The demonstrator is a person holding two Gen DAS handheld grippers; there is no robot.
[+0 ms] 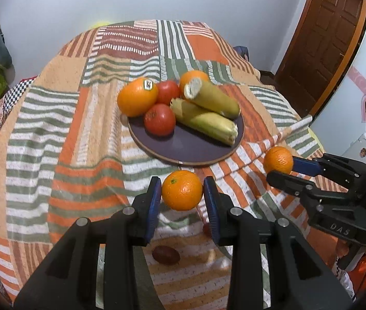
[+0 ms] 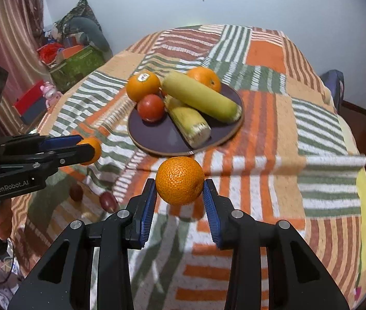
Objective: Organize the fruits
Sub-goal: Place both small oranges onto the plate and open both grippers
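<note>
My left gripper (image 1: 182, 189) is shut on a small orange (image 1: 182, 193), held a little above the striped tablecloth (image 1: 53, 134). To its right, my right gripper (image 1: 281, 166) is shut on a second small orange (image 1: 277, 158). In the right wrist view that orange (image 2: 180, 180) sits between the blue pads (image 2: 210, 201), and the left gripper (image 2: 87, 146) holds its orange (image 2: 93, 147) at the left. Beyond both lies a dark round plate (image 1: 190, 149) with a stickered orange (image 1: 137, 97), another orange (image 1: 196, 76), two tomatoes (image 1: 159, 119) and two corn cobs (image 1: 206, 124).
Two small dark red fruits (image 2: 76, 192) (image 2: 108, 201) lie on the cloth below the left gripper. A person's hand (image 2: 2, 222) grips the left handle. Boxes and clutter (image 2: 77, 62) stand past the table's left edge, a wooden door (image 1: 325, 38) at the far right.
</note>
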